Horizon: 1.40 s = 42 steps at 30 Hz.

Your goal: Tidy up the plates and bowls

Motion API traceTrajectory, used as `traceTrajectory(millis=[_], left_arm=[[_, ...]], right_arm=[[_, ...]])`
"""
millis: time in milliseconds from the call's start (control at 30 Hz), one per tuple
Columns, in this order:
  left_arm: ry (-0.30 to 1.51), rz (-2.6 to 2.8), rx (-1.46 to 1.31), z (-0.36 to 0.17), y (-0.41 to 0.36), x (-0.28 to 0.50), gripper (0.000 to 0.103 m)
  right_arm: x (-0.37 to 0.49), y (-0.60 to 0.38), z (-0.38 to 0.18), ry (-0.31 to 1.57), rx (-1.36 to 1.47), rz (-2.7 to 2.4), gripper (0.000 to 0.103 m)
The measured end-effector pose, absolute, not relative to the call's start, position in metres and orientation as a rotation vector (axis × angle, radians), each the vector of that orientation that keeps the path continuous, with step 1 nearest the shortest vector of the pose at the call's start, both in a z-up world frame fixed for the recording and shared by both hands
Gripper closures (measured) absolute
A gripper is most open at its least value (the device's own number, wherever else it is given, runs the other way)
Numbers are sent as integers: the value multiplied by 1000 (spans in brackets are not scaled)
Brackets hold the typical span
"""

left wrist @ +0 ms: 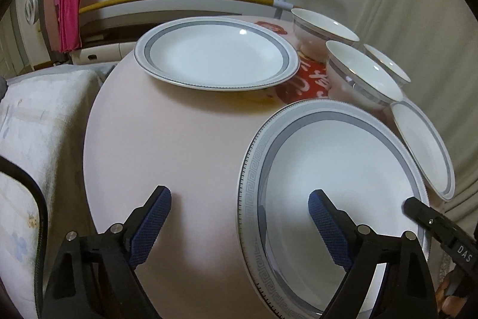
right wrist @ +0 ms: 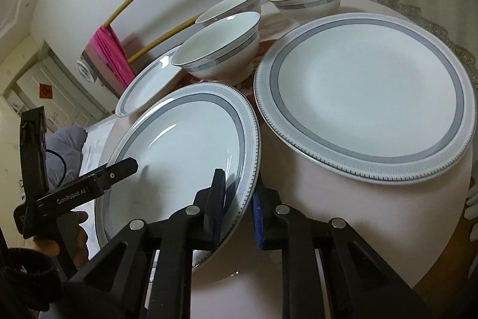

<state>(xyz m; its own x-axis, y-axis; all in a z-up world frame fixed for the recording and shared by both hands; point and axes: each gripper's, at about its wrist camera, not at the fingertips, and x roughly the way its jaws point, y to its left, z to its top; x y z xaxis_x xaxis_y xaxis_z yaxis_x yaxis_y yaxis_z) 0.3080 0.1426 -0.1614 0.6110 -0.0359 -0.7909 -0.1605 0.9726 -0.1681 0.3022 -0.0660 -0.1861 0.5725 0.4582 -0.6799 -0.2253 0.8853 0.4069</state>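
White porcelain plate with grey key-pattern rim [right wrist: 179, 151] lies at near edge of round pink bench [left wrist: 167, 139], its rim clamped by right gripper [right wrist: 239, 214]. Left gripper [left wrist: 239, 217] hangs over same plate's opposite rim, fingers wide apart, gripping nothing. Two matching plates [right wrist: 364, 97] and three grey-banded white bowls [right wrist: 221, 50] toward far edge.

Two handheld black plastic claws, the left claw [left wrist: 239, 208] and right claw [right wrist: 237, 193], each have triangular cut-out arms, round silver screws, blue cross-hatched finger pads [left wrist: 151, 226], white "GenRobot.AI" lettering, and a dark fuzzy cuff at the wrist.
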Motion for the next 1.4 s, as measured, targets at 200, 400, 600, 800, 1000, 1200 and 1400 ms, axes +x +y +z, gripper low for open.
traceTrajectory(millis=[200,400,600,800,1000,1200,1400], left_arm=[[963,59,-126,-170,129,311,0],[983,107,-152,-174,125,309,2],[970,57,-155,-166,119,302,39],[966,20,-194,-161,129,294,67],[935,-20,-246,-161,150,286,77],[926,-57,-301,-163,163,284,82],[905,-56,-321,-163,169,277,83]], right_arm=[[307,-64,-187,883,285,415,87],[309,-61,-188,886,283,418,87],[311,-59,-188,888,278,421,87],[312,-58,-187,884,267,419,87],[310,-53,-186,873,242,409,86],[309,-54,-189,862,249,409,86],[306,-49,-185,856,226,399,86]])
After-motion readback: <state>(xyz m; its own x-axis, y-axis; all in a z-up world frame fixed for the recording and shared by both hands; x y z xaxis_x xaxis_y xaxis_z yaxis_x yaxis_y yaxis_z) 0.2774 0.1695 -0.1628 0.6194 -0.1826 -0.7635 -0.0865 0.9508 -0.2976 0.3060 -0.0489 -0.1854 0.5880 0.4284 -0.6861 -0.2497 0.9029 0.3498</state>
